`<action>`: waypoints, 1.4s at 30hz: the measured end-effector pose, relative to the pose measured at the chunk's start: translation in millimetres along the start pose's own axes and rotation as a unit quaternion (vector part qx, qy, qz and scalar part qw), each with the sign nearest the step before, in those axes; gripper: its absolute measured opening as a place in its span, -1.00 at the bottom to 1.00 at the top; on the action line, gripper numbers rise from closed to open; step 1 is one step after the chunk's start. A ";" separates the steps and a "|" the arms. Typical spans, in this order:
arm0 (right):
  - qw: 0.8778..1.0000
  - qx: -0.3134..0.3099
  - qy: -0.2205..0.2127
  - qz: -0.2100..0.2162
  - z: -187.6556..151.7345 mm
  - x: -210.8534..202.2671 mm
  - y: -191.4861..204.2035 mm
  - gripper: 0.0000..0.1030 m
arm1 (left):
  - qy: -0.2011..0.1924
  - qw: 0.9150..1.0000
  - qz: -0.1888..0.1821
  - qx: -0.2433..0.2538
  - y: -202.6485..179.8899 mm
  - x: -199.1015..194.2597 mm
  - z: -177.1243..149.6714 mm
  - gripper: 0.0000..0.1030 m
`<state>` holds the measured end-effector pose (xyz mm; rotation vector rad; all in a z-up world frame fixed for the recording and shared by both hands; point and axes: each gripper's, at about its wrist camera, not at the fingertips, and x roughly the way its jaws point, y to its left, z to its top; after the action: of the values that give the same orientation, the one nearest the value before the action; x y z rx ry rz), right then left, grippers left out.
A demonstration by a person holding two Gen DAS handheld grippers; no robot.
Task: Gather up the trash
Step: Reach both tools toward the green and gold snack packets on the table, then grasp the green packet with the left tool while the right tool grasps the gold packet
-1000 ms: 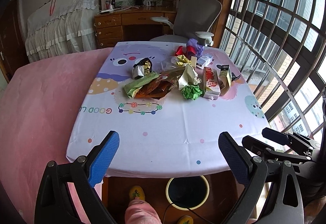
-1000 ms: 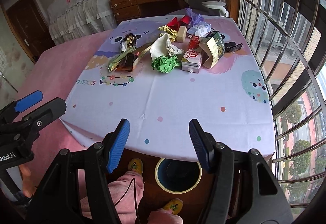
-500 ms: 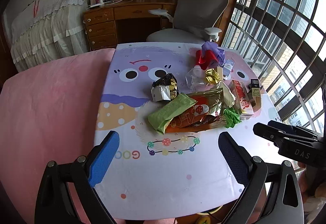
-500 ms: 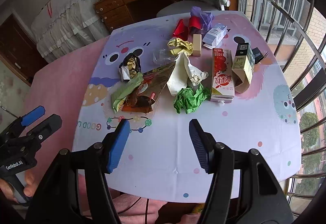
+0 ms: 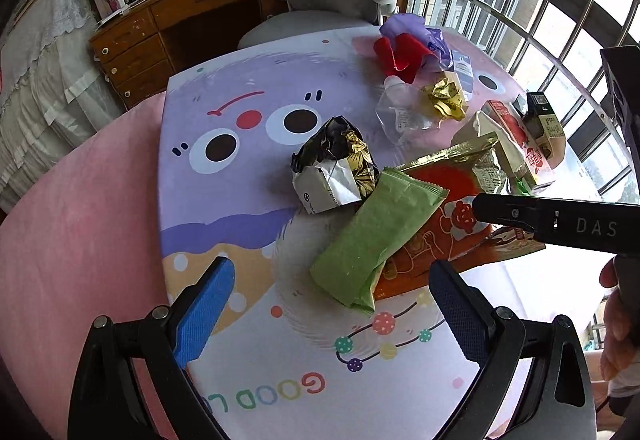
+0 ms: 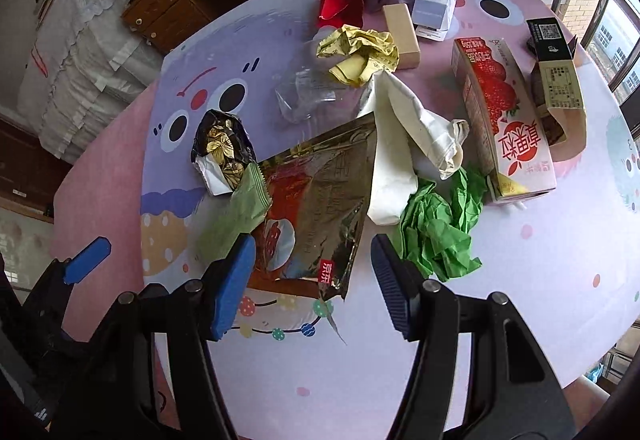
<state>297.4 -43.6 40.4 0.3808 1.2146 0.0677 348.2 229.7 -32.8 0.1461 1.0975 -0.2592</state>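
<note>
A tabletop (image 6: 400, 340) covered by a pastel cartoon-print cloth holds scattered trash. Near its middle lie a green wrapper (image 5: 376, 236), partly over a red-and-gold foil pouch (image 6: 320, 200), and a crumpled black-and-gold packet (image 5: 336, 168). To the right lie white paper (image 6: 404, 144), crumpled green paper (image 6: 440, 232), a strawberry milk carton (image 6: 504, 120) and an opened brown box (image 6: 556, 88).
</note>
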 end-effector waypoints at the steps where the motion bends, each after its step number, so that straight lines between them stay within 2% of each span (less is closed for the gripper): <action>1: 1.000 0.004 0.006 -0.003 0.8 6.9 -1.6 0.04 | 0.007 1.000 0.000 0.007 -1.1 11.1 1.0 0.92; 5: 1.000 0.024 0.018 0.001 1.7 28.5 -7.5 -0.21 | 0.032 0.999 -0.011 0.028 -5.4 52.5 6.1 0.92; 6: 0.999 0.027 0.019 0.002 0.4 32.3 -8.6 -0.32 | 0.038 0.999 -0.014 0.032 -6.2 61.4 7.1 0.87; 7: 0.999 0.029 0.021 0.005 -0.6 35.1 -10.0 -0.43 | 0.047 0.998 -0.020 0.035 -6.8 70.3 8.4 0.77; 8: 0.999 0.030 0.022 0.008 -1.8 38.2 -11.2 -0.45 | 0.058 0.997 -0.029 0.038 -7.0 79.5 10.9 0.66; 9: 0.999 0.029 0.022 0.009 -3.1 40.0 -11.5 -0.49 | 0.069 0.996 -0.039 0.037 -7.7 86.8 12.3 0.41; 13: 1.000 0.020 0.023 0.008 -9.4 41.7 -10.6 -0.67 | 0.108 0.991 -0.078 0.024 -9.8 108.7 12.0 -0.13; 14: 1.000 0.021 0.022 0.008 -11.6 41.4 -11.4 -0.70 | 0.109 0.990 -0.082 0.024 -10.8 109.9 10.0 -0.19; 16: 1.000 0.023 0.019 0.008 -16.8 38.9 -13.0 -0.81 | 0.105 0.991 -0.081 0.032 -15.8 107.9 6.8 -0.45; 18: 1.000 0.021 0.014 0.009 -20.6 34.5 -12.9 -0.84 | 0.096 0.991 -0.081 0.034 -20.5 101.7 2.5 -0.54; 25: 1.000 -0.019 0.002 0.012 -33.1 0.7 1.5 -0.88 | 0.068 0.993 -0.099 0.010 -37.0 64.1 -13.5 -0.59; 30: 0.999 -0.052 -0.007 0.009 -53.1 -35.9 1.4 -0.88 | 0.051 0.993 -0.105 0.000 -48.3 24.5 -30.0 -0.59; 32: 0.998 -0.063 -0.010 0.009 -61.6 -51.6 -3.4 -0.88 | 0.046 0.993 -0.104 -0.006 -52.7 -3.1 -42.3 -0.59; 38: 0.994 -0.107 -0.026 0.011 -96.7 -102.2 -38.6 -0.88 | 0.013 0.996 -0.089 -0.015 -114.4 -48.4 -73.1 -0.59; 42: 0.989 -0.145 -0.040 0.009 -126.4 -137.5 -76.2 -0.88 | -0.005 0.996 -0.076 -0.042 -165.7 -70.9 -98.3 -0.59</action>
<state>120.5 -117.9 102.6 0.1385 1.1022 0.2404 187.0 104.1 -11.9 -0.0133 1.1098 -0.3494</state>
